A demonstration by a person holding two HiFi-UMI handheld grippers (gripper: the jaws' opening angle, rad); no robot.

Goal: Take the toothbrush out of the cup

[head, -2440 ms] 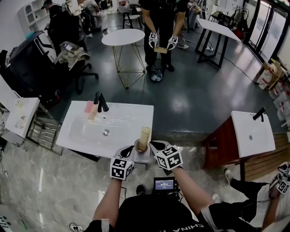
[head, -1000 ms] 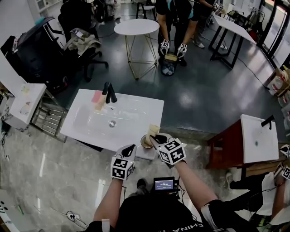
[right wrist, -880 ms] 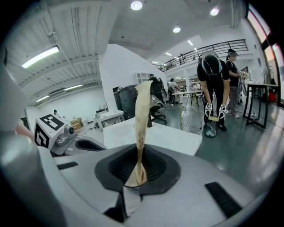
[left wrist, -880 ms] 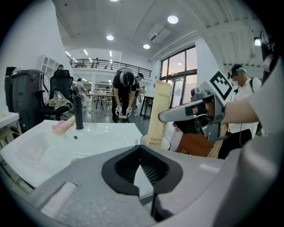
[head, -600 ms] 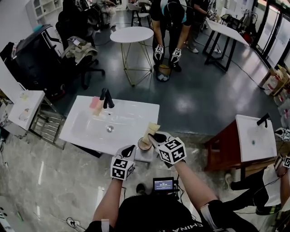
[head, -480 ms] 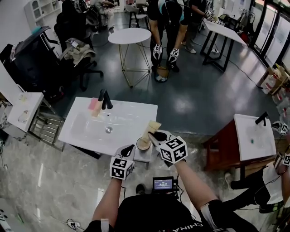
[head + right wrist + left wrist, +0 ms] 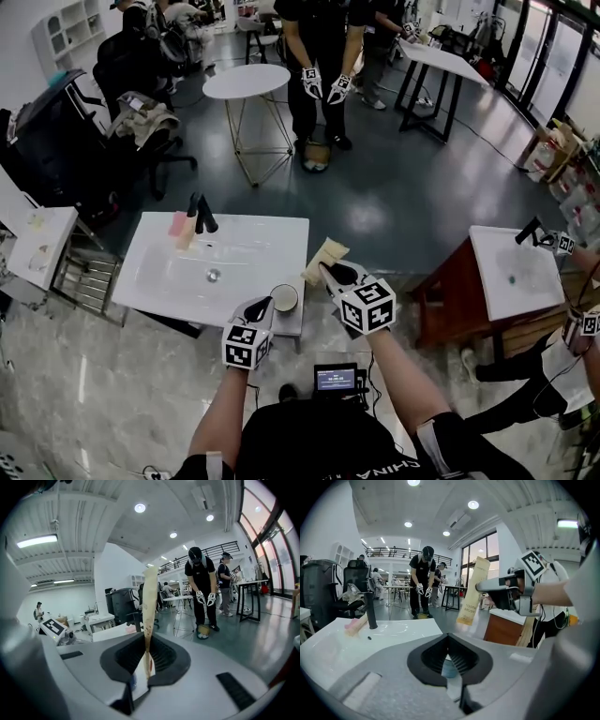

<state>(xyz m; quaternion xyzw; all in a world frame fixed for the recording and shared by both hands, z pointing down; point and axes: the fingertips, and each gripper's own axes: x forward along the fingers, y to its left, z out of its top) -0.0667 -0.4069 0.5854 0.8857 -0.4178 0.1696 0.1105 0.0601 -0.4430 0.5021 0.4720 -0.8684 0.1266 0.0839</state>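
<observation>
A tan paper-wrapped toothbrush (image 7: 324, 261) hangs in the air, up and to the right of the cup (image 7: 284, 297). My right gripper (image 7: 337, 274) is shut on its lower end. In the right gripper view the toothbrush (image 7: 149, 597) rises edge-on from between the jaws of that gripper (image 7: 146, 662). The cup stands empty on the right corner of the white sink counter (image 7: 281, 234). My left gripper (image 7: 262, 307) is shut on the cup's near-left rim. The left gripper view shows the cup's wall (image 7: 449, 665) pinched between its jaws, with the toothbrush (image 7: 472, 592) and the right gripper (image 7: 502, 590) above.
A black faucet (image 7: 200, 212) and a pink item (image 7: 178, 223) sit at the sink's back left. A second white basin (image 7: 511, 272) on a wooden cabinet stands at the right. Beyond it are a round white table (image 7: 247, 81) and a person (image 7: 323, 47) wearing grippers.
My right gripper has risen and moved right with the toothbrush, drawing it out of the cup. The cup is left empty, with my left gripper still on its rim.
</observation>
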